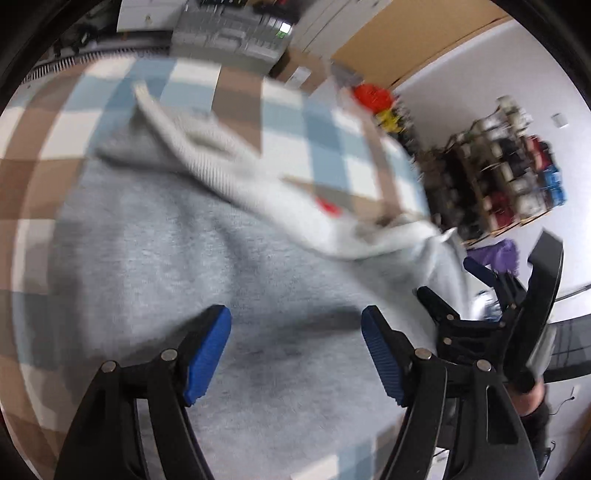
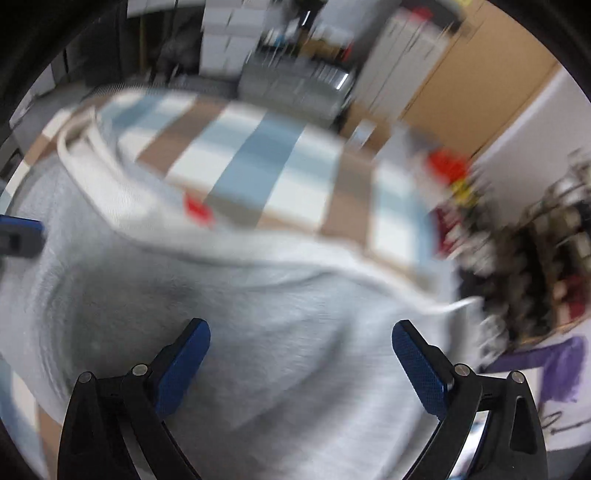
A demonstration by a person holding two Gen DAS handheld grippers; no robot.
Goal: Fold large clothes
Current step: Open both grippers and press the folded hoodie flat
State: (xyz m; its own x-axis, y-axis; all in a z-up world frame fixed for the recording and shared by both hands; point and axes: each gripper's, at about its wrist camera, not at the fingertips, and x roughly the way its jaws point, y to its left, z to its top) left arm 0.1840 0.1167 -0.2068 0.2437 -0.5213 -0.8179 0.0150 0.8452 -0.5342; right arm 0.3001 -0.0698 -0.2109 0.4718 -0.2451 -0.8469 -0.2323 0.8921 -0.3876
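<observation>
A large grey sweatshirt (image 1: 177,240) lies spread on a table covered by a blue, white and brown checked cloth (image 1: 288,122). One ribbed edge (image 1: 207,155) is folded over the body, with a small red tag (image 1: 328,206) beside it. My left gripper (image 1: 295,350) hovers over the grey fabric, open, nothing between its blue pads (image 1: 208,354). My right gripper (image 2: 301,365) is also open above the sweatshirt (image 2: 258,314), and empty. In the left wrist view the right gripper (image 1: 458,291) stands at the garment's right edge. The left gripper's fingertip (image 2: 18,229) shows at the far left of the right wrist view.
A shelf of spools and boxes (image 1: 509,177) stands against the white wall on the right. A red object (image 1: 373,96) sits past the table's far corner, a purple cloth (image 1: 498,254) below the shelf. Grey crates (image 1: 229,33) stand behind the table. A hand (image 1: 532,398) holds the right gripper.
</observation>
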